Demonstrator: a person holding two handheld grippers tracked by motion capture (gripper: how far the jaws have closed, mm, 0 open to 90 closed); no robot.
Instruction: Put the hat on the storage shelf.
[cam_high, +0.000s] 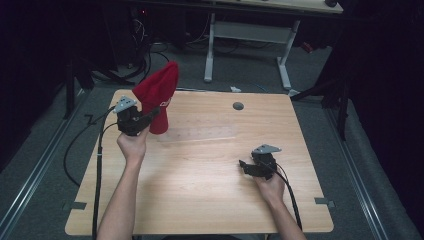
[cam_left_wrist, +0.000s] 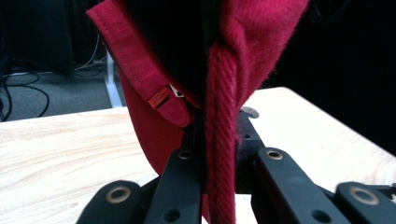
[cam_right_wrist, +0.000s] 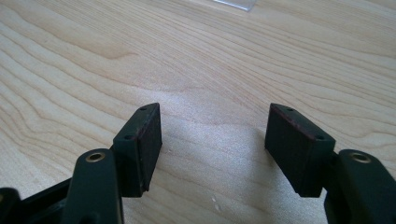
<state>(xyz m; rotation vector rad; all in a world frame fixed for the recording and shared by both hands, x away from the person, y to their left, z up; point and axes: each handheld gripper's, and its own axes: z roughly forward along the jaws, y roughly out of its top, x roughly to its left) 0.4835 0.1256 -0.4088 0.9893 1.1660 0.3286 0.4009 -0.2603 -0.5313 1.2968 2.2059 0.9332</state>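
A red knitted hat (cam_high: 159, 95) hangs over the far left part of the wooden table (cam_high: 200, 170), its top lifted and its lower end near the tabletop. My left gripper (cam_high: 154, 114) is shut on a fold of it. In the left gripper view the red hat (cam_left_wrist: 224, 70) rises from between the closed jaws, with a ribbed fold running down between them and a small tag on the brim. My right gripper (cam_high: 243, 165) stays low over the right side of the table. Its jaws stand open over bare wood in the right gripper view (cam_right_wrist: 214, 140), nothing between them.
A round grey cable port (cam_high: 238, 106) is set into the table near its far edge. A clear sheet (cam_high: 200, 132) lies flat mid-table, its corner at the top of the right gripper view (cam_right_wrist: 233, 3). A white desk frame (cam_high: 250, 45) stands on the floor behind.
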